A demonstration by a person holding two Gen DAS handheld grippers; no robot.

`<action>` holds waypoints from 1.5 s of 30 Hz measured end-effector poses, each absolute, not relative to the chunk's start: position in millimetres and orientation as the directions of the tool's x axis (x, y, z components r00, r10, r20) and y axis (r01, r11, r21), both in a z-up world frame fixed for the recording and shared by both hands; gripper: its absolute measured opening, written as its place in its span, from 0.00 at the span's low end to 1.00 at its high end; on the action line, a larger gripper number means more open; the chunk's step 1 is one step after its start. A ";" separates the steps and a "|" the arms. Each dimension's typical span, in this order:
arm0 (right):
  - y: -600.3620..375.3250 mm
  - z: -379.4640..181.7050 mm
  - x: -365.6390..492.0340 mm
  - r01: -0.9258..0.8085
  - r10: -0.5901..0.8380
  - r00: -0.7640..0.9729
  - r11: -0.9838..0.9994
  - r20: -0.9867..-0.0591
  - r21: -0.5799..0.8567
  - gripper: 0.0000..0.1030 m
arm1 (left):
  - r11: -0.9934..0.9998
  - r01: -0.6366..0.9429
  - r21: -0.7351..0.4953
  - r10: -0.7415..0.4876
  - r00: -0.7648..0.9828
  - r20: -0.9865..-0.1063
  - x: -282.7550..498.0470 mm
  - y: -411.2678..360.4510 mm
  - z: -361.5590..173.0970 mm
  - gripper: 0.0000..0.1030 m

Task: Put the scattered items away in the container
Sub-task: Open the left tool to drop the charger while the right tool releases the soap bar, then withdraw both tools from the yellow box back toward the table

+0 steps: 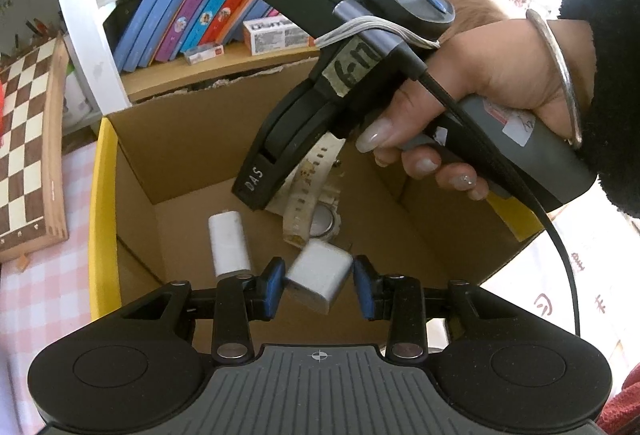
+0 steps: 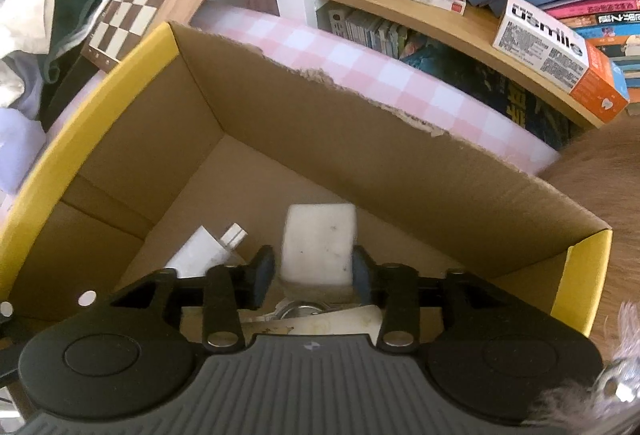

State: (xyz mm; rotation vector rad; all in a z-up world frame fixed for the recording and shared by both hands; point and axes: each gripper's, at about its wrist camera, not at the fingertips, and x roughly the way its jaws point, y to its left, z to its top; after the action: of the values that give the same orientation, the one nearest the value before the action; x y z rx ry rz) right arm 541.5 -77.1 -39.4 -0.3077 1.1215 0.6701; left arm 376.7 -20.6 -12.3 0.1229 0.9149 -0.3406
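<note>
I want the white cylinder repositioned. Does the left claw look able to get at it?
Probably yes: the white cylinder lies uncovered on the box floor, just left of the left claw; the right claw hovers farther right, over the watch.

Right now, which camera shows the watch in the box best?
The left wrist view: the watch lies on the cardboard box floor with its pale strap and round face visible, partly behind the right tool. The right wrist view shows only a sliver of its face and strap, just above the tool's body.
</note>
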 end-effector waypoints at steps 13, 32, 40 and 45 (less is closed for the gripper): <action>-83.1 -5.1 519.3 -0.657 0.376 0.333 0.750 -0.865 0.073 0.62 | 0.957 0.289 0.015 -0.186 0.655 -0.733 355.3 -18.2 14.6 0.61; -101.4 74.4 437.2 -0.675 0.469 0.489 0.737 -0.736 0.021 0.64 | 0.975 0.211 0.069 -0.136 0.814 -0.565 272.9 3.8 67.1 0.72; -115.0 101.8 380.9 -0.654 0.484 0.535 0.756 -0.693 0.023 0.64 | 0.982 0.189 0.029 -0.145 0.835 -0.531 228.4 22.5 73.9 0.73; -118.9 116.0 341.6 -0.646 0.506 0.560 0.763 -0.656 0.037 0.65 | 0.985 0.167 0.033 -0.126 0.848 -0.514 197.7 28.5 76.6 0.79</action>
State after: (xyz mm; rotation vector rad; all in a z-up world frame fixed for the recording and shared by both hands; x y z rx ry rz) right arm 341.6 -118.9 116.0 -0.2173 0.6994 0.6848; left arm 197.7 28.5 76.6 0.0779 0.5362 -0.1549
